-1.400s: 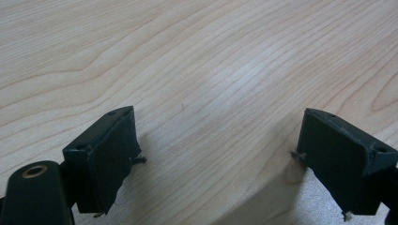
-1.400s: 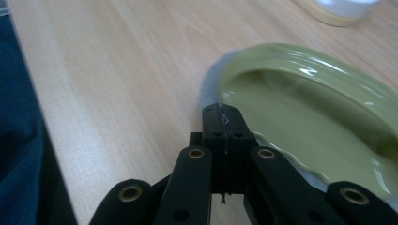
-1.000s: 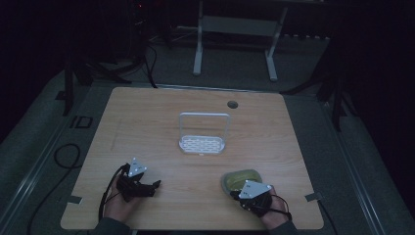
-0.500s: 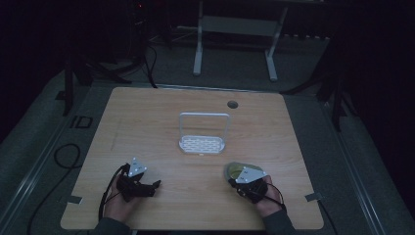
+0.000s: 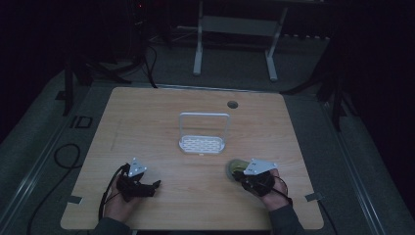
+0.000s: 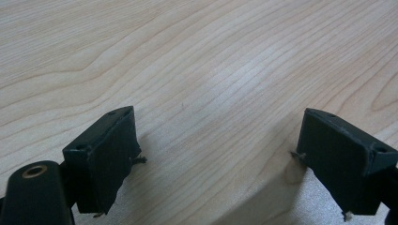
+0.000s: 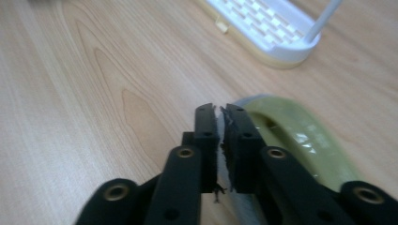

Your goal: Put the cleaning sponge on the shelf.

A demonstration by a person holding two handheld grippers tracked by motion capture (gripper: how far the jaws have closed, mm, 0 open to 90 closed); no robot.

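right gripper (image 5: 241,172) moved left and farther from the table's near edge, toward the rack (image 5: 201,144) | green bowl (image 5: 237,167) carried along with it, rim between the jaws | jaws have just been opening slightly

Your left gripper (image 5: 155,184) rests low, jaws wide apart; your right gripper (image 5: 233,169) has jaws nearly closed, just opening.

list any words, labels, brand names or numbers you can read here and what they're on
No readable text on the wooden table, the white rack or the green dish.
Left of the table, pale floor markings that look like "ID": too dim to be sure.
Left hand-held gripper and right hand-held gripper: unmarked.
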